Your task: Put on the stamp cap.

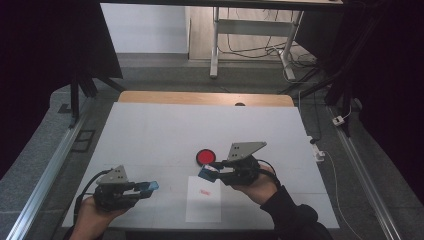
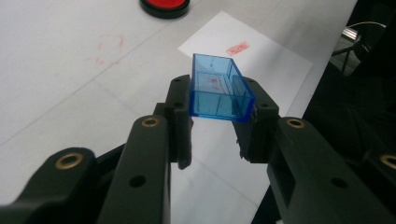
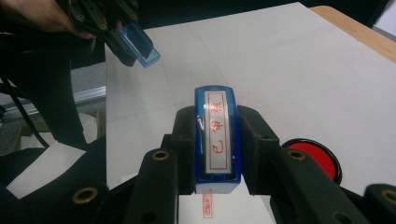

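Blue clear plastic marks both halves of a stamp set. The left claw is clamped on the stamp cap, a hollow see-through blue box whose open end faces the camera in the left gripper view; in the high view this claw holds the cap above the near left part of the white table. The right claw grips the stamp by its long sides, the face with red characters turned up toward its camera. In the high view the right claw holds the stamp just above the far edge of a white paper sheet, which bears a red stamped mark. A round red ink pad sits on the table just beyond the stamp. The two claws are well apart, with the sheet lying between them.
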`<state>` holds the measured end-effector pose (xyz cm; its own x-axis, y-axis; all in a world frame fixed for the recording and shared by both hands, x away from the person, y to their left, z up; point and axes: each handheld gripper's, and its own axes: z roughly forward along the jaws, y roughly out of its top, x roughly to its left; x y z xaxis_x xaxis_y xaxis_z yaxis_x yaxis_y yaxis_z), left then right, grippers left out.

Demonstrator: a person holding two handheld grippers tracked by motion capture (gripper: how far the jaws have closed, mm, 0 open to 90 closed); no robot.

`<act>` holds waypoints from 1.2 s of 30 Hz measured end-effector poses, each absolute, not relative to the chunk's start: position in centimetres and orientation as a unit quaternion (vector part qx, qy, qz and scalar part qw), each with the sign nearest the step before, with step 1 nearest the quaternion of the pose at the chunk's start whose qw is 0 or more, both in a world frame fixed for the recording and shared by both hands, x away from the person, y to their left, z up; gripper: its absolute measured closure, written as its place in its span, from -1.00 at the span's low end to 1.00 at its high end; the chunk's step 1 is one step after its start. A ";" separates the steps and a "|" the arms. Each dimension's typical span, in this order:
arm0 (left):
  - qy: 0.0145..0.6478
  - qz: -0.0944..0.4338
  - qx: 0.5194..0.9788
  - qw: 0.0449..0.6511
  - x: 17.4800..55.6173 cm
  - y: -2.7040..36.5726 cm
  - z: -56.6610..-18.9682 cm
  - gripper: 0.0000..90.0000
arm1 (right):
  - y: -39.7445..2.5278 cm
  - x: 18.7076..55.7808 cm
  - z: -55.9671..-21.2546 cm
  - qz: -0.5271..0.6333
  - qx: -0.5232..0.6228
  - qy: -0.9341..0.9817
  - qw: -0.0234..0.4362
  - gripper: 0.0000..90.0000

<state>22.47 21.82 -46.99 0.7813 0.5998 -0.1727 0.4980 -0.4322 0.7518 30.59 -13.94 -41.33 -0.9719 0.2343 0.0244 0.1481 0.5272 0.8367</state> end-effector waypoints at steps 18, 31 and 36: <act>0.246 0.026 0.858 0.451 25.6 17.6 -46.3 0.52 | -14.3 30.8 -40.5 0.480 0.102 0.870 0.042 0.56; 0.195 0.011 0.864 0.463 27.1 15.0 -46.3 0.52 | -14.4 30.9 -40.3 0.489 0.093 0.867 0.040 0.56; 0.181 -0.001 0.865 0.469 27.7 14.4 -46.5 0.52 | -14.4 30.9 -40.3 0.490 0.090 0.866 0.037 0.56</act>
